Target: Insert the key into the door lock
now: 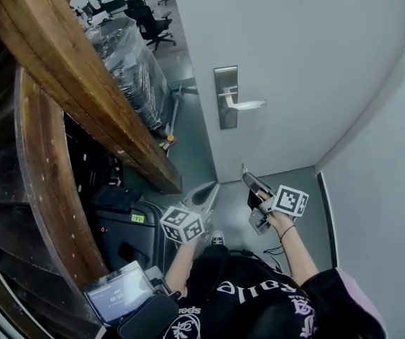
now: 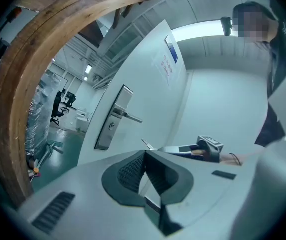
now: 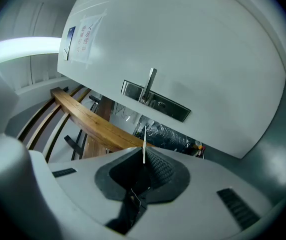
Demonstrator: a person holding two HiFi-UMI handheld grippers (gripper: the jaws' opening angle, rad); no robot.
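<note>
We face a white door [image 1: 294, 62] with two hand-held grippers, the key short of the lock.
A curved wooden beam [image 1: 82, 90] bounds our left and a grey wall [image 1: 393, 189] our right, leaving an open strip of floor [image 1: 294, 182] below the door. The lock plate [image 1: 225, 97] with its lever handle [image 1: 248, 105] sits near the door's free left edge. The left gripper [image 1: 213, 187] hangs near the beam, jaws pressed together on nothing. The right gripper [image 1: 246, 175] pinches the key [image 3: 144, 144], whose blade runs along the jaws' axis and points at the lock plate, well apart from it.
</note>
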